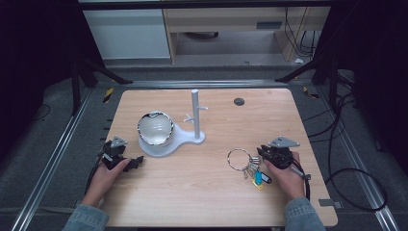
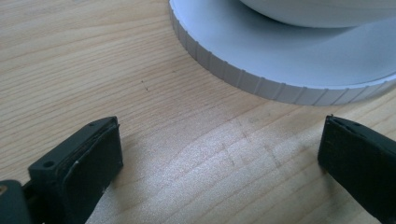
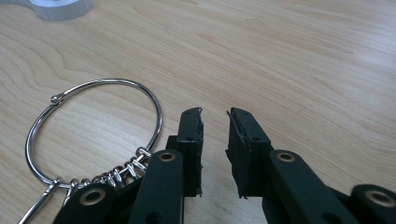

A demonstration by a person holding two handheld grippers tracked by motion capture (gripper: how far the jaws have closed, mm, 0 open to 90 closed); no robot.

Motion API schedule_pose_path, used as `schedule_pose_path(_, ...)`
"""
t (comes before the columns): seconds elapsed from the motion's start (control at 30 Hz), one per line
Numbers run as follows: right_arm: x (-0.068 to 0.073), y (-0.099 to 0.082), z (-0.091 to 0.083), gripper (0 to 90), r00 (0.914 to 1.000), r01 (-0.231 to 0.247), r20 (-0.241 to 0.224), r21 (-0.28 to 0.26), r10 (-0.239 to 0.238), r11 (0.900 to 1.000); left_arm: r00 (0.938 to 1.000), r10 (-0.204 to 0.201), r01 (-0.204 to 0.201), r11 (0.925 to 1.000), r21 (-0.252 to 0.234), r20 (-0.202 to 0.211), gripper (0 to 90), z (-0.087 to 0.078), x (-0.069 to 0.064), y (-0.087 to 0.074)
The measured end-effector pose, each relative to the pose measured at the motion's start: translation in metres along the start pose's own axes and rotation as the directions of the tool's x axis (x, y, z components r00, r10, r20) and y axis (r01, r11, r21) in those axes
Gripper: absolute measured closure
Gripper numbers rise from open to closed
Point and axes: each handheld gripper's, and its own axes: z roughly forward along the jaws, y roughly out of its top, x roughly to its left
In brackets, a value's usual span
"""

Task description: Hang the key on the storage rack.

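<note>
Right tool (image 3: 215,116) beside key ring (image 3: 93,133) (jaws nearly together, empty).

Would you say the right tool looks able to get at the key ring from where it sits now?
Probably yes: the right tool lies beside the key ring on bare table, jaws slightly apart with nothing between them, and nothing blocks the short way over.
</note>
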Motion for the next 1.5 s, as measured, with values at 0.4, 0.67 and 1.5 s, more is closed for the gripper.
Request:
schedule_pose_path(0.4,0.004,-0.002,0.006,60.8,0.9983,0.008,-0.058,0.009,-0.007,0.9999,1.0000,0.000,0.000,1.0000,0.000,0.000,0.0,0.000,0.000,0.000)
schedule_pose_path(0.67,0.004,-0.004,0.011,55.7,0.9953,0.008,-0.096,0.039,-0.004,0.9992,1.0000,0.000,0.000,1.0000,0.000,0.000,0.0,0.000,0.000,0.000)
schedule_pose_path(1.5,0.008,-0.012,-0.001,74.3,0.9916,0.018,-0.129,0.072,-0.008,0.9973,1.0000,0.000,0.000,1.0000,0.000,0.000,0.0,0.000,0.000,0.000)
